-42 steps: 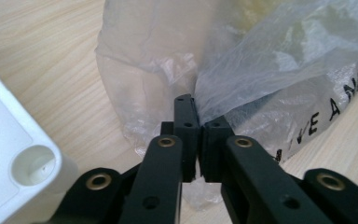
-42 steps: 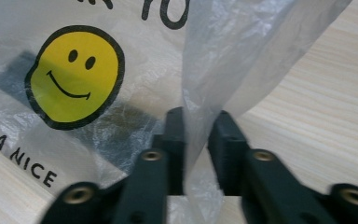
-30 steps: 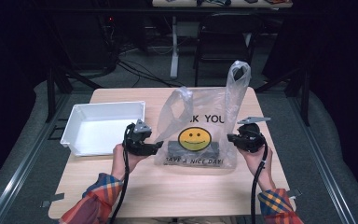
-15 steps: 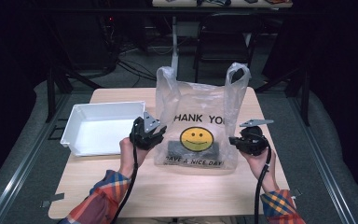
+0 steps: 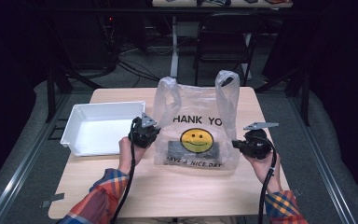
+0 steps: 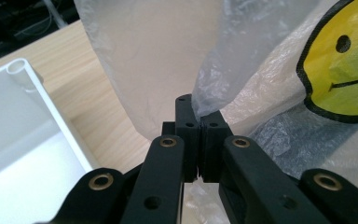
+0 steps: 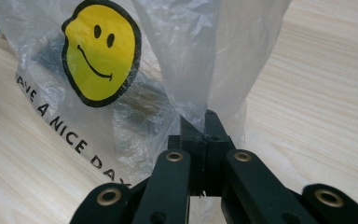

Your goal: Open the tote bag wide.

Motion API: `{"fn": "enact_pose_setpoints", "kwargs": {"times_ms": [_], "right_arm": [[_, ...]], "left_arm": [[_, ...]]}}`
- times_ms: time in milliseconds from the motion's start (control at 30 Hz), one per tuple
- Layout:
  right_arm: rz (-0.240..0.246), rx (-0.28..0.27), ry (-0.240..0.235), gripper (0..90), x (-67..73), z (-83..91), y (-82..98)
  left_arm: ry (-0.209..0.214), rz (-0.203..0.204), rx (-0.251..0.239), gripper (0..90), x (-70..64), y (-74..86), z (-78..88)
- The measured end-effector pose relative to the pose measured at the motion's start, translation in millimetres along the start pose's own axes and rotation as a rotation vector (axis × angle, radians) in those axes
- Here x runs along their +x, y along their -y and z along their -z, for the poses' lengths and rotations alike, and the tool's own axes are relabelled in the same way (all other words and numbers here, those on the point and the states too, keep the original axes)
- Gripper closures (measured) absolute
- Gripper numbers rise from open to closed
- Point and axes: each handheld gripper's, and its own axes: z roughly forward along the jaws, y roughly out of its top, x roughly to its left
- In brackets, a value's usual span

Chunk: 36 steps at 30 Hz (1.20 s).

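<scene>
bag [image 5: 196, 135] stood upright between both grippers, long axis left-right | left gripper [image 5: 145, 133] just clamped on its left edge | right gripper [image 5: 248, 144] clamped on its right edge | tray [image 5: 70, 133] left of it

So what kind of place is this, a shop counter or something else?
Probably a lab or recording workspace, not a shop: a small wooden table stands in a dark room, loose cables trail across the floor behind it, a folding chair sits beyond, and metal rails frame the table.
</scene>
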Motion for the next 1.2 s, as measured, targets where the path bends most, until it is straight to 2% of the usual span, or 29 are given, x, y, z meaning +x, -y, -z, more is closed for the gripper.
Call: {"fn": "enact_pose_setpoints", "kwargs": {"times_ms": [200, 500, 567, 600, 633, 667, 733, 767, 800, 833, 867, 900, 933, 1033, 1067, 1100, 1133, 1200], "right_arm": [[-0.002, 0.015, 0.008, 90.0, -1.6, -1.4, 4.7], [-0.027, 0.111, 0.033, 90.0, -9.3, -28.0, 15.2], [-0.028, 0.131, 0.036, 90.0, -10.3, -34.2, 17.7], [-0.016, 0.16, 0.049, 90.0, -12.2, -38.5, 19.6], [-0.016, 0.16, 0.049, 90.0, -12.2, -38.5, 19.6], [-0.024, 0.188, 0.046, 90.0, -11.9, -42.1, 21.3], [-0.019, 0.19, 0.041, 90.0, -12.2, -44.3, 22.0], [-0.045, 0.151, -0.029, 66.0, -11.8, -42.0, 21.9], [-0.039, 0.112, 0.01, 57.9, -10.8, -41.0, 21.7], [-0.039, 0.112, 0.01, 57.9, -10.8, -41.0, 21.7], [-0.012, 0.047, -0.009, 48.4, -7.1, -30.4, 17.8], [-0.012, 0.047, -0.009, 48.4, -7.1, -30.4, 17.8], [0.012, -0.016, 0.014, 48.4, -1.5, -23.5, 13.8], [0.037, -0.023, 0.027, 52.6, 1.5, -21.9, 10.0], [0.04, -0.014, 0.04, 56.3, 2.0, -23.9, 8.9], [0.036, -0.002, 0.054, 69.9, 1.2, -30.2, 8.5], [0.036, -0.002, 0.054, 69.9, 1.2, -30.2, 8.5], [0.024, 0.013, 0.055, 80.9, -1.3, -37.1, 9.1]], "left_arm": [[0.021, 0.008, 0.023, 89.4, 3.7, 3.4, -0.4], [0.069, 0.015, 0.078, 89.6, 5.8, 12.7, -1.4], [0.075, 0.005, 0.094, 89.6, 5.8, 14.5, -1.5], [0.083, 0.003, 0.104, 89.6, 5.7, 15.8, -1.4], [0.083, 0.003, 0.104, 89.6, 5.7, 15.8, -1.4], [0.092, 0.005, 0.109, 89.6, 5.1, 17.1, -2.0], [0.091, -0.003, 0.115, 89.6, 4.6, 17.6, -2.3], [0.096, -0.008, 0.121, 89.6, 3.9, 18.4, -2.8], [0.102, -0.009, 0.122, 89.6, 3.7, 18.9, -3.2], [0.108, -0.008, 0.126, 89.6, 3.5, 19.4, -3.7], [0.115, -0.007, 0.127, 89.5, 3.4, 19.8, -4.1], [0.115, -0.007, 0.127, 89.5, 3.4, 19.8, -4.1], [0.123, -0.004, 0.127, 89.5, 3.5, 20.0, -4.7], [0.138, 0.001, 0.14, 89.5, 3.3, 20.6, -6.3], [0.141, 0.003, 0.139, 89.5, 3.2, 21.2, -7.1], [0.147, 0.008, 0.15, 89.5, 2.7, 21.8, -8.4], [0.147, 0.008, 0.15, 89.5, 2.7, 21.8, -8.4], [0.156, 0.006, 0.159, 89.5, 3.0, 21.9, -8.6]]}}
